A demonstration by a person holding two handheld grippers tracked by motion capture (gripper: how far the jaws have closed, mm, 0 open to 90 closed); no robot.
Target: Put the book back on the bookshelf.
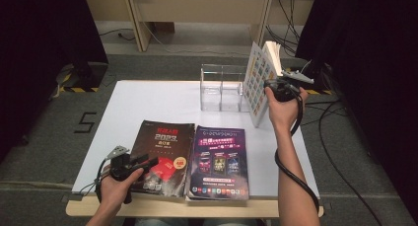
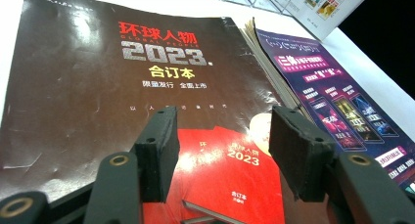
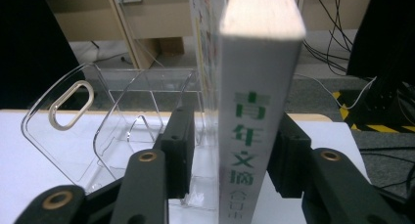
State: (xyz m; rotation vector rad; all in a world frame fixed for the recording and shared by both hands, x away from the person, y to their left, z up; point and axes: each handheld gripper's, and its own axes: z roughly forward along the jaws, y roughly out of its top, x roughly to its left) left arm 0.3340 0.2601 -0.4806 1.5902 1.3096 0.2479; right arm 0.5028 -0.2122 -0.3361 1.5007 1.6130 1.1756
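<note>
thick white-spined book (image 3: pixel 254 136): standing upright beside clear acrylic rack (image 1: pixel 220 88), not yet slotted
right gripper (image 3: pixel 230 155): fingers straddling spine, grip uncertain
left gripper (image 2: pixel 222 155): fingers released, hovering over dark magazine (image 2: pixel 122 87)
remaining: two magazines lying on bench (image 1: pixel 148 100)

The white tabletop (image 1: pixel 148 102) is lit brightly from above, while the surroundings are left dark. Glare is seen on the glossy brown magazine (image 2: pixel 98 87); nearby claw jaws are blurred.

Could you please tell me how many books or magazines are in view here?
3: a dark magazine and a purple magazine lying side by side at the table's near edge, and a thick book upright beside the clear rack.
</note>
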